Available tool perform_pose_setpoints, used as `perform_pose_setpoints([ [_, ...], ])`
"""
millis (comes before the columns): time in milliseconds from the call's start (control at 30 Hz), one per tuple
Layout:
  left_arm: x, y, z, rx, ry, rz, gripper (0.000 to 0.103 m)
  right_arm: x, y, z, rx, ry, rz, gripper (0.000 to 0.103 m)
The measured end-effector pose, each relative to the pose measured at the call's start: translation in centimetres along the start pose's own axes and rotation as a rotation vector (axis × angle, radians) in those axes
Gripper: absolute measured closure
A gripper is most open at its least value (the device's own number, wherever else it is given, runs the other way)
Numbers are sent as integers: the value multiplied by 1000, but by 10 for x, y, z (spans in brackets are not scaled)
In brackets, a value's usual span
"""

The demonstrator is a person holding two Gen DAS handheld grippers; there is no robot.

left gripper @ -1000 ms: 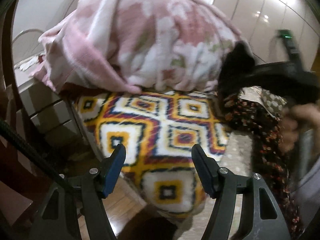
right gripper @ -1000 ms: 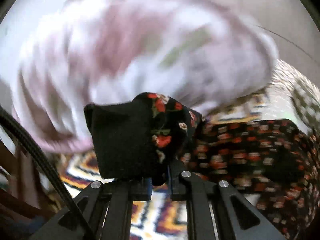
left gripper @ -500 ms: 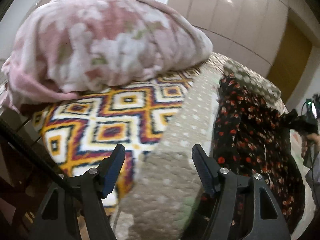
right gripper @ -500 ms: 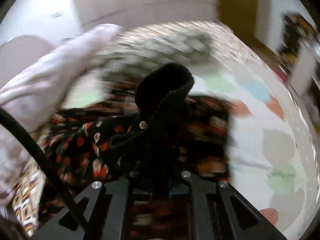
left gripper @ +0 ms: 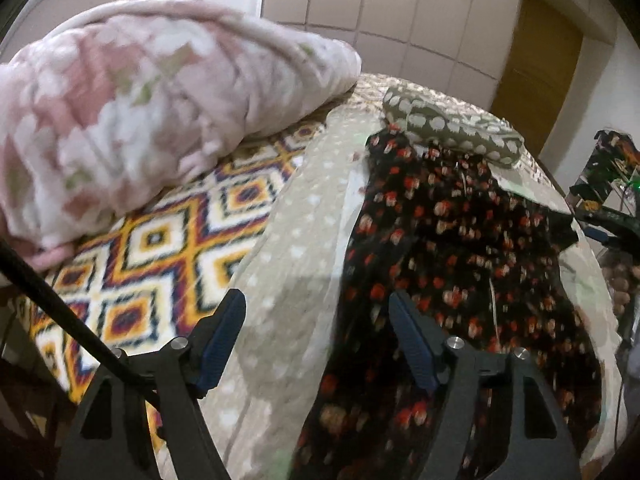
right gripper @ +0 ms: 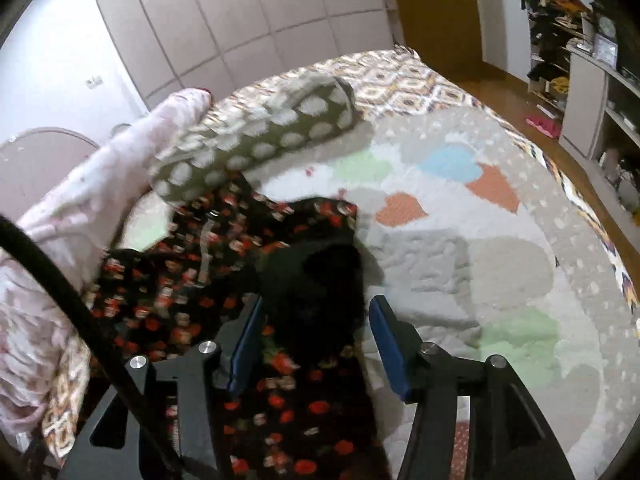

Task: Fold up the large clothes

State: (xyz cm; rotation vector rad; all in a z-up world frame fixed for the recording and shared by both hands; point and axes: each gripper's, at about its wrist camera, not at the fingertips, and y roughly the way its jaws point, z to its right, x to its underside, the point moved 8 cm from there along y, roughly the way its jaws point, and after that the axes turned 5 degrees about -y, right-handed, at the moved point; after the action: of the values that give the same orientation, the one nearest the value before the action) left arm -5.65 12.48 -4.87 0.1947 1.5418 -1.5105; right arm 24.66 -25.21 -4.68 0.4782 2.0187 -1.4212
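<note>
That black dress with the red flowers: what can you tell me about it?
The floral dress is thin black fabric printed with small red and pale flowers. It lies spread lengthwise and rumpled on the grey quilt, its far end against a polka-dot pillow. A dark fold bunches between the right tool, whose jaws are opening.

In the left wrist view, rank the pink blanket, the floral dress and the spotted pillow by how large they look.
1. pink blanket, though it lies nearest the camera's left edge, which may inflate it
2. floral dress, close behind
3. spotted pillow, clearly smallest, and farthest
</note>
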Motion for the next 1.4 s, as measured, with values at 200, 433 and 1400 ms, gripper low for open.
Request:
perform_pose_setpoints([
  [200,22,54,11,-32,-22,-95,30,-4,11,-94,-136,-206,-13,89],
  [433,53,90,-33,-97,-107,-178,29,61,101,-112,-149,-100,-240,92],
  [1400,60,87,-35,31,-147,-77,18,54,154,-382,-215,-394,-238,89],
])
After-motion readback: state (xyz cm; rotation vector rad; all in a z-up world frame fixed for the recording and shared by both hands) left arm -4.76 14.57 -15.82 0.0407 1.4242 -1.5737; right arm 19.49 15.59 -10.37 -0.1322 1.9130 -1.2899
